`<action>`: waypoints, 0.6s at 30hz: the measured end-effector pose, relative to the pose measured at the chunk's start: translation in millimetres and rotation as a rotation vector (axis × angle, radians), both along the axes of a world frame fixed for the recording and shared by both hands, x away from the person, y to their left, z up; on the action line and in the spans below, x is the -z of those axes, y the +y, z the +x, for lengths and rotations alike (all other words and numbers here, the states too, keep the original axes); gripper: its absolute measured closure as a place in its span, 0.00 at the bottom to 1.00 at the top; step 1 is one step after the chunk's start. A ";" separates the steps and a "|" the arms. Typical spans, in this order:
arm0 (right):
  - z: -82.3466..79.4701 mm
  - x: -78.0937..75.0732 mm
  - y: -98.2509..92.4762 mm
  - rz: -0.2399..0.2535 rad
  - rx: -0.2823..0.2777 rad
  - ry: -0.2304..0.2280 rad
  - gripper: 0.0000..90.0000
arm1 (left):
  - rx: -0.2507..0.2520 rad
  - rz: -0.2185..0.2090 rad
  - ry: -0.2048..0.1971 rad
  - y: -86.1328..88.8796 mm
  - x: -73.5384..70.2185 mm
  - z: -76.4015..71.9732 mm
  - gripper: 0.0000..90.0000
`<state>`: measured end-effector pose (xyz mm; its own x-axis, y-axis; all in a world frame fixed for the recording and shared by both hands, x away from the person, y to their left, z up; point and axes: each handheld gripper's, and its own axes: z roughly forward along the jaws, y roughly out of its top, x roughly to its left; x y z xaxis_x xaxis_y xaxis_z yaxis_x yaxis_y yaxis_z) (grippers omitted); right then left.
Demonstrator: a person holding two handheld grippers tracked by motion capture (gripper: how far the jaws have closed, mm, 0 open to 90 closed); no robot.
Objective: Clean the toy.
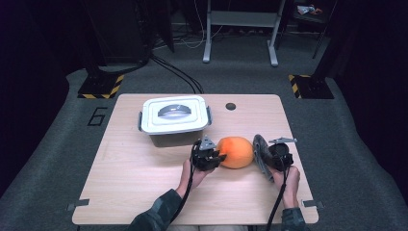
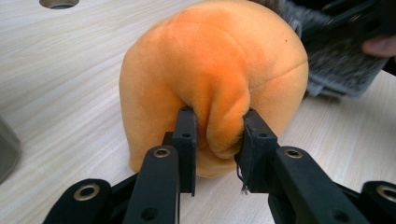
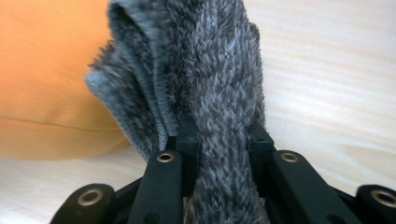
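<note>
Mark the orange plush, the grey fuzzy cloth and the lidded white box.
orange plush (image 2: pixel 210 60), left gripper view, on its rounded upper body.
grey fuzzy cloth (image 3: pixel 215 79), right gripper view, on the folded pile above the jaws.
lidded white box (image 1: pixel 159 122), high view, on the flat lid near its front edge.

- Your left gripper (image 1: pixel 219 157) sits low over the table, jaws pointing to the right and pinched tight on a fold of the orange plush (image 2: pixel 215 88).
- Your right gripper (image 1: pixel 266 156) points left, jaws clamped on the grey fuzzy cloth (image 3: pixel 205 93).
- Both your forearms reach in from the near edge.
</note>
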<state>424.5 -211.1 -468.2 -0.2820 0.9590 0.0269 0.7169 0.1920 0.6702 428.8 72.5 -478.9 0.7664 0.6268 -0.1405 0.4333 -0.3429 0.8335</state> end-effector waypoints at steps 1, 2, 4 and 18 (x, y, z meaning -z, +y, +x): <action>-2.7 -4.5 0.7 0.003 0.001 -0.012 0.81 | -0.003 -0.002 -0.001 0.2 0.5 -0.1 0.79; -6.4 -12.0 2.1 -0.003 -0.007 -0.040 0.81 | 0.002 0.004 -0.007 0.0 0.4 0.2 0.79; -11.9 -24.8 6.0 -0.004 -0.035 -0.083 0.81 | 0.007 0.009 -0.008 0.2 -0.4 1.3 0.79; -5.9 -37.5 56.3 -0.065 -0.169 -0.087 0.82 | 0.024 0.016 -0.031 0.7 0.0 1.5 0.76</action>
<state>418.6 -154.7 -430.7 -0.4378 0.8967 -0.0652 0.6110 0.3500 0.7101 430.3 73.2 -478.9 0.7851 0.6100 -0.1070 0.3992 -0.3663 0.8405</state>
